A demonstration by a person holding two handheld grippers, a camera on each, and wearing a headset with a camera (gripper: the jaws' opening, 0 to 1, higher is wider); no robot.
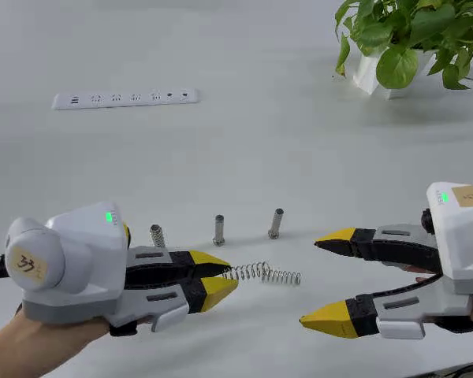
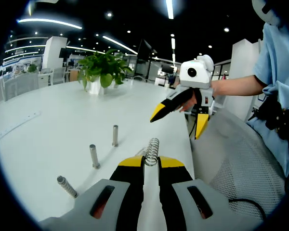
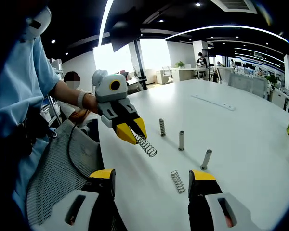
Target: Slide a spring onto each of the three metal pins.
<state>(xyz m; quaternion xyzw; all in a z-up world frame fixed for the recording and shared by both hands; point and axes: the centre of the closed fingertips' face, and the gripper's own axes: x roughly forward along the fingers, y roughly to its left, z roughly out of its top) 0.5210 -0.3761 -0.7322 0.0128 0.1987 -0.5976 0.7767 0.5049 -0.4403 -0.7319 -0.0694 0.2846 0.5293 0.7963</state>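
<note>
1. The left gripper (image 1: pixel 227 276) has its fingers (image 1: pixel 211 290) clamped on one end of the held spring (image 1: pixel 246 272). The rest of that spring sticks out past the tips toward the right gripper. In the left gripper view it rises between the two yellow tips.
2. The sprung pin (image 1: pixel 157 235) stands upright on the white tabletop (image 1: pixel 244 157), just beyond the left fingers on their far side. It already carries a spring around its shaft.
3. The middle pin (image 1: pixel 218 230) stands bare and upright just beyond the left fingertips.
4. The loose spring (image 1: pixel 285 276) lies flat on the tabletop in the gap between the left fingertips and the right fingers. It sits just past the free end of the held spring. The right gripper view shows the two springs apart.
5. The third pin (image 1: pixel 276 224) is bare and leans slightly. It stands on the far side of that gap.
6. The right gripper (image 1: pixel 309 282) has its fingers (image 1: pixel 335 236) spread wide with nothing between them. The tips point toward the left gripper.
7. A potted plant (image 1: pixel 410 39) stands well beyond the right fingers.
</note>
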